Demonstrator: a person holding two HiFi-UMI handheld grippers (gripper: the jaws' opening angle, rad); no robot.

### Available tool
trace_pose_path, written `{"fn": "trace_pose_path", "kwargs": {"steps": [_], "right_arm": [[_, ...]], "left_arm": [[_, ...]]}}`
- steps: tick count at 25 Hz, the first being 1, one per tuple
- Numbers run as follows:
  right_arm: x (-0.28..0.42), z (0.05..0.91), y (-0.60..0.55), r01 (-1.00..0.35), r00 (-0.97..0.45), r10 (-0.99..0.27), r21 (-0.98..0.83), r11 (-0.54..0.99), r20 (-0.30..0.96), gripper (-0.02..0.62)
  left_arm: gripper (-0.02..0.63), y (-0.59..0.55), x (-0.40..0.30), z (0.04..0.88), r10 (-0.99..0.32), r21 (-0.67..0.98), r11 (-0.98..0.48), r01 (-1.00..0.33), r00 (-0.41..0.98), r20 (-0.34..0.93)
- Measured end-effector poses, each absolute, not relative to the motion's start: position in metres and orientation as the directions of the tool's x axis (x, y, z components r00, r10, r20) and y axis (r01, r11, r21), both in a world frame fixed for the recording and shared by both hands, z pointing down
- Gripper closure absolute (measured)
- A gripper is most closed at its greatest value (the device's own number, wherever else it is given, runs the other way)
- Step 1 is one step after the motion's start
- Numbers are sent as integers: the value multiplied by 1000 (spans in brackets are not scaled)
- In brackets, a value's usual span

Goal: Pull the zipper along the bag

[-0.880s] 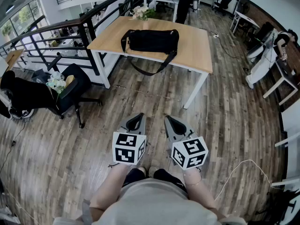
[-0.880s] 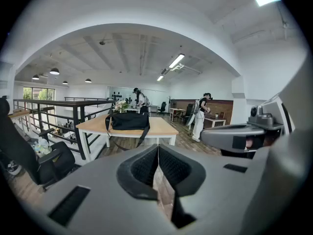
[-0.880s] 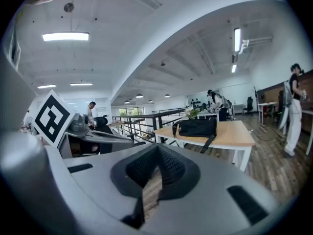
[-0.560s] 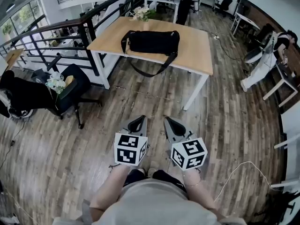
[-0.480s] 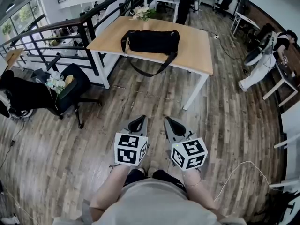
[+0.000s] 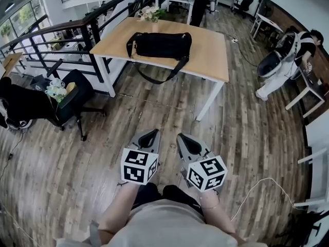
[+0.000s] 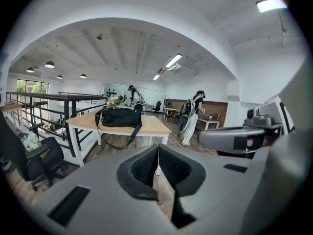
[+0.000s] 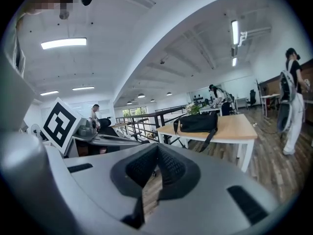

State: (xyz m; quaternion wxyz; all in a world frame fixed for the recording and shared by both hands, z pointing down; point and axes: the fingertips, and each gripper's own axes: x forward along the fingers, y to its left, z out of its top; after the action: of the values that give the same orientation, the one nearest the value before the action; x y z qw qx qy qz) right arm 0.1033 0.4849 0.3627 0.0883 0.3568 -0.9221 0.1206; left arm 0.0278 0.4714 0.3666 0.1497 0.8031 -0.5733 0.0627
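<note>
A black duffel bag [image 6: 158, 45] lies on a light wooden table [image 6: 208, 50] far ahead of me, its strap hanging over the front edge. The bag [image 7: 120, 117] also shows in the left gripper view, and the bag [image 8: 198, 123] in the right gripper view, small and distant. My left gripper [image 6: 150, 134] and right gripper [image 6: 184, 138] are held side by side close to the body, over the wooden floor, well short of the table. Both have their jaws closed together with nothing between them: left gripper [image 7: 157, 147], right gripper [image 8: 157, 147].
A black office chair [image 6: 72, 99] carrying flowers stands at the left beside a black railing [image 6: 90, 32]. A person with a backpack [image 6: 288, 55] bends near desks at the right. A white cable [image 6: 259, 187] lies on the floor at the right.
Both grippers have stayed side by side, shifting only slightly left in the view. The person at the right has stepped forward and bent further over.
</note>
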Motion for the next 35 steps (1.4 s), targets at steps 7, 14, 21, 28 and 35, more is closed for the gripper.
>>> {"fn": "trace_pose_path", "kwargs": {"steps": [7, 14, 21, 28, 35], "right_arm": [[130, 370, 476, -692, -721, -650, -200, 694, 239, 591], [119, 372, 450, -685, -727, -642, -211, 697, 241, 591], [100, 370, 391, -689, -724, -651, -204, 695, 228, 591], [74, 356, 313, -718, -696, -687, -205, 665, 207, 591], [37, 346, 243, -738, -674, -711, -177, 651, 201, 592]], "left_arm": [[589, 470, 49, 375, -898, 177, -294, -939, 334, 287], [589, 450, 45, 382, -889, 182, -302, -936, 345, 300], [589, 380, 26, 384, -881, 195, -326, -925, 372, 293], [589, 300, 7, 366, -862, 188, -387, -903, 427, 275], [589, 228, -23, 350, -852, 185, -428, -885, 463, 242]]}}
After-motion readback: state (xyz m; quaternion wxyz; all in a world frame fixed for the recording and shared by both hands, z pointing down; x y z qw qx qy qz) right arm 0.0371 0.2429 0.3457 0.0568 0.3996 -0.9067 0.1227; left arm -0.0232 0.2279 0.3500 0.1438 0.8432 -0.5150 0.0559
